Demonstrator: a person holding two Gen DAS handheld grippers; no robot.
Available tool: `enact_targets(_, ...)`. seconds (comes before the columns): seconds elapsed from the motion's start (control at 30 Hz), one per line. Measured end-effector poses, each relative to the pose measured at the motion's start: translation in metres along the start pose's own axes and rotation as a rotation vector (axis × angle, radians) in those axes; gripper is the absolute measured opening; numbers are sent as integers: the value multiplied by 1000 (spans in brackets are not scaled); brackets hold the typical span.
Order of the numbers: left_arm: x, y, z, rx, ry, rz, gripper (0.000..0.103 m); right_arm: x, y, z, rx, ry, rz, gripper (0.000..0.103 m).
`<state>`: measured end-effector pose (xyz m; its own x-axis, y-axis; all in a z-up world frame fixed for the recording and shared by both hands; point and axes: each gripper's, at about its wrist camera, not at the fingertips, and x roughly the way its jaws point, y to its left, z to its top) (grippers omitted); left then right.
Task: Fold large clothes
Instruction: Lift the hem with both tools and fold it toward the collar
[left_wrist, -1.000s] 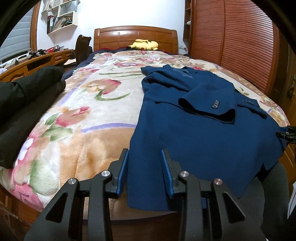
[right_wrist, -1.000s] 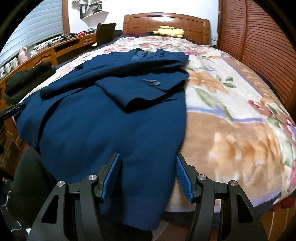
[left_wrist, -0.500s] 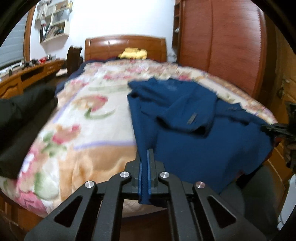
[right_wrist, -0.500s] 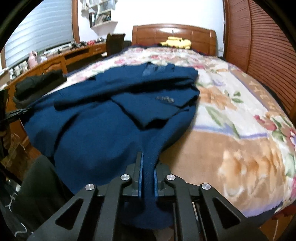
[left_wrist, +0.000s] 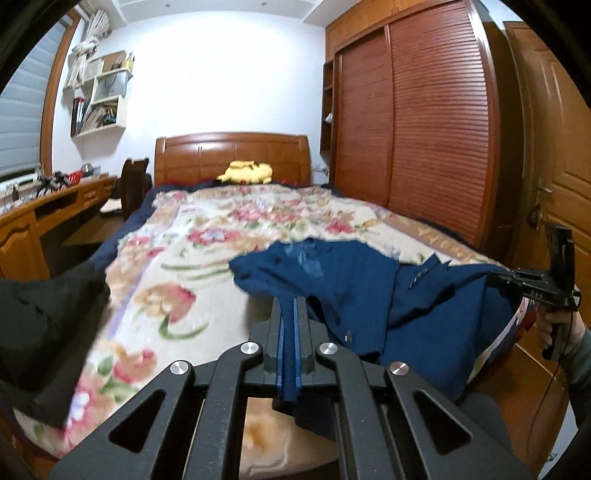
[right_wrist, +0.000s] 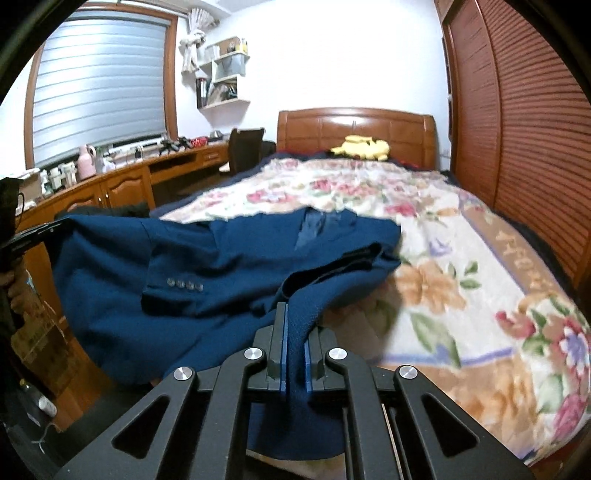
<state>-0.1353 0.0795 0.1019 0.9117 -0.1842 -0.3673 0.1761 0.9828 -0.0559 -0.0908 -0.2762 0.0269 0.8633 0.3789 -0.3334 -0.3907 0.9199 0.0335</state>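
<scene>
A navy blue suit jacket (left_wrist: 369, 288) lies across the near end of the bed, its hem lifted off the floral blanket (left_wrist: 192, 266). My left gripper (left_wrist: 290, 306) is shut on the jacket's left hem corner, cloth pinched between the blue pads. My right gripper (right_wrist: 295, 314) is shut on the right hem corner of the jacket (right_wrist: 207, 266). A folded sleeve with several cuff buttons (right_wrist: 184, 285) rests on top. In the left wrist view the right gripper (left_wrist: 513, 278) shows at the right edge, a hand (left_wrist: 554, 332) holding it.
A dark garment (left_wrist: 40, 332) lies on the blanket's left side. A yellow plush toy (left_wrist: 245, 171) sits by the wooden headboard (left_wrist: 229, 151). A slatted wardrobe (left_wrist: 424, 129) stands right of the bed, a wooden desk (right_wrist: 122, 184) left.
Both grippers closed on the jacket's hem corners and rose, lifting the hem off the blanket. The view tilted up toward the headboard.
</scene>
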Motion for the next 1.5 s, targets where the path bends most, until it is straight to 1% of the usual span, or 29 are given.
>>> enact_targets(0.2, -10, -12, 41, 37, -70, -1, 4, -22, 5, 19, -17, -81, 18, 6)
enact_targets(0.33, -8, -6, 65, 36, -81, 16, 4, -41, 9, 30, -49, -126, 17, 6)
enact_targets(0.43, -17, -4, 78, 32, -112, 27, 4, -50, 7, 34, -58, -146, 12, 6)
enact_targets(0.57, -38, -5, 93, 36, -162, 30, 4, -60, 1, 37, -59, -180, 4, 6)
enact_targets(0.77, -58, -8, 106, 51, -194, 40, 4, -91, -5, 36, -49, -252, -6, 5)
enact_targets(0.87, -59, -2, 108, 35, -209, 56, 4, -102, -5, 36, -60, -281, -25, 5)
enact_targets(0.93, -50, 4, 107, 20, -196, 68, 4, -102, -7, 35, -53, -289, -34, 5)
enact_targets(1.03, -23, 15, 103, 5, -146, 88, 4, -88, -12, 33, -34, -265, -59, 5)
enact_targets(1.1, 0, 23, 97, -5, -109, 109, 4, -70, -15, 33, -17, -230, -71, 5)
enact_targets(1.23, 66, 46, 73, -38, 9, 164, 4, -8, -23, 33, -10, -124, -124, 5)
enact_targets(1.33, 100, 55, 59, -56, 53, 191, 4, 38, -26, 29, -29, -52, -150, 6)
enact_targets(1.5, 144, 65, 57, -59, 86, 227, 4, 88, -42, 29, 2, -10, -163, 6)
